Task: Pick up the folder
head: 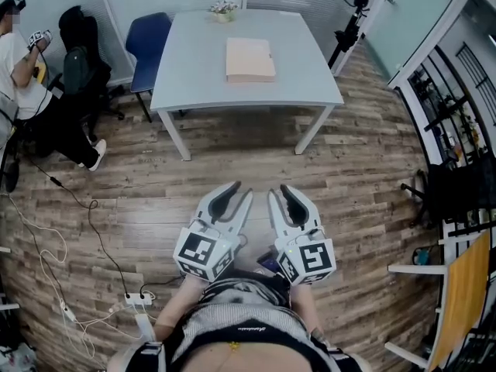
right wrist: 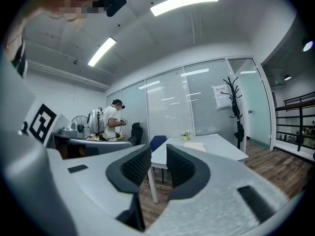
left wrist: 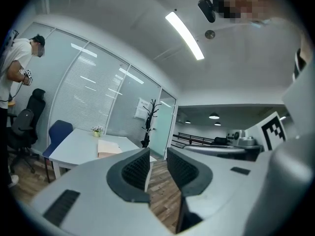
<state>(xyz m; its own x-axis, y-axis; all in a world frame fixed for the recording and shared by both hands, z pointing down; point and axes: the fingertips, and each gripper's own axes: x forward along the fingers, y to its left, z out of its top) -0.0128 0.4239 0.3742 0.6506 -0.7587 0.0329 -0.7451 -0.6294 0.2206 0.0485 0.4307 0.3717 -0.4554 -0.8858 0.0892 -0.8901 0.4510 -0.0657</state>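
Lying on table [head: 194, 76]: folder [head: 249, 59] | well apart from left claw [head: 237, 194], right claw [head: 280, 195]

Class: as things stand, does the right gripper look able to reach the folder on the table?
Probably not yet: the right gripper is held near the body, with wood floor between it and the table bearing the folder. Nothing blocks the way forward.

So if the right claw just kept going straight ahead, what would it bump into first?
Probably the white table: its near edge and leg show in the gap ahead of the right gripper, with only wooden floor before it. Depth is hard to judge.
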